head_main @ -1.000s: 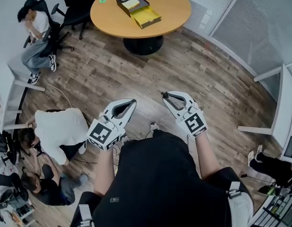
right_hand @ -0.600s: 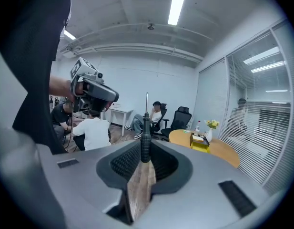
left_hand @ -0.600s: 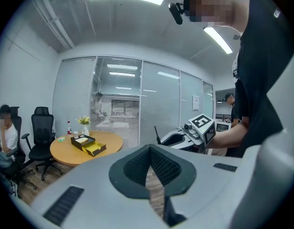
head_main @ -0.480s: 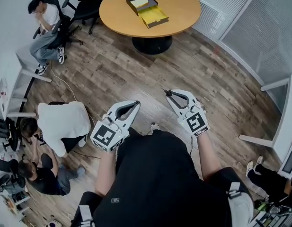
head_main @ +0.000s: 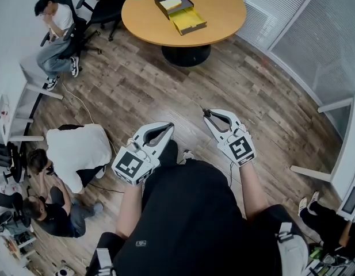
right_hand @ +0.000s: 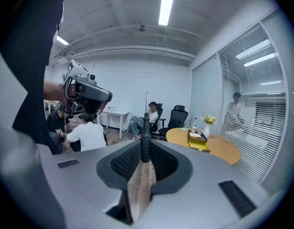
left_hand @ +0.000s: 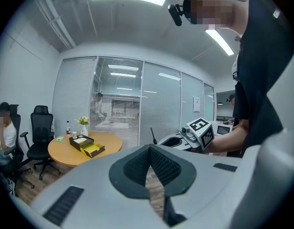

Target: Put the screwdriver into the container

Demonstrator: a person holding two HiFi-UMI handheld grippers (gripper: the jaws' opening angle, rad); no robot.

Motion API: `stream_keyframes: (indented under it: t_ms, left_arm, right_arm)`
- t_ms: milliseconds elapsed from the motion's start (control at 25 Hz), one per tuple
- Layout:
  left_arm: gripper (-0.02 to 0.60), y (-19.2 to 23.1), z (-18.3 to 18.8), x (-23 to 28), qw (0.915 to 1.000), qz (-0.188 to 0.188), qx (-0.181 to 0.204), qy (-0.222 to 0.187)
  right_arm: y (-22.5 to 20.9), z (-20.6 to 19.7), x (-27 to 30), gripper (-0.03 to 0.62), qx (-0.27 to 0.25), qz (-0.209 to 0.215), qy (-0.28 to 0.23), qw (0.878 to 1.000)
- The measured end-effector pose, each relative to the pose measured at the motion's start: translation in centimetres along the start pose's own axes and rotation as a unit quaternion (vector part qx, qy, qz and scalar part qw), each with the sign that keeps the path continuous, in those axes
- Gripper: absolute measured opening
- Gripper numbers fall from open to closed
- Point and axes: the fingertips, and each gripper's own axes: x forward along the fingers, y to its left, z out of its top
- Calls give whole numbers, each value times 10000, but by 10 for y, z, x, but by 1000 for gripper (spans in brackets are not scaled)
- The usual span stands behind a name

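My right gripper (head_main: 207, 114) is shut on a dark-handled screwdriver (right_hand: 145, 136), whose thin shaft pokes out ahead of the jaws. In the left gripper view the same shaft (left_hand: 153, 135) rises from the right gripper (left_hand: 171, 140). Beside it, my left gripper (head_main: 168, 126) is shut with nothing in it; its pads meet at the tip (left_hand: 148, 148). Both hang over the wooden floor, well short of the table. The container (head_main: 183, 13), a black box with a pulled-out yellow tray, sits on the round wooden table (head_main: 223, 10). It also shows in both gripper views (left_hand: 87, 146) (right_hand: 198, 140).
A person in white (head_main: 73, 154) crouches on the floor at my left beside another person (head_main: 45, 211). Someone sits on an office chair (head_main: 53, 25) near the table. A vase with flowers (right_hand: 207, 127) and cups stand by the container. Glass walls with blinds (head_main: 315, 33) run along the right.
Both grippers and the view have moved a little forward toward the round table. The right gripper's hold on the screwdriver is unchanged.
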Motion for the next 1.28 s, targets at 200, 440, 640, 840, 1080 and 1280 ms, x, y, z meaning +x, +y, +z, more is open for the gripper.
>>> stream_keyframes:
  t_ms: [200, 440, 640, 840, 1080, 1280]
  left_arm:
    - [3, 21, -9, 4, 9999, -86, -97, 78]
    - [3, 48, -8, 10, 9996, -236, -140, 27]
    - [4, 77, -5, 11, 9995, -302, -124, 7]
    - [3, 114, -8, 17, 9988, -421, -201, 118]
    - [3, 155, -9, 29, 9983, -547, -164, 67]
    - [3, 187, -1, 37, 9977, -678, -84, -36]
  right_arm:
    - [-10, 8, 17, 61, -79, -130, -51, 9999]
    - [-17, 17, 43, 60, -163, -141, -12, 9998]
    - [-27, 30, 67, 60, -250, -252, -22, 9994]
    - [-37, 41, 92, 60, -292, -333, 42, 9990]
    - [-63, 40, 123, 60, -241, -616, 100, 9978]
    - [-76, 48, 146, 61, -347, -762, 149, 9964]
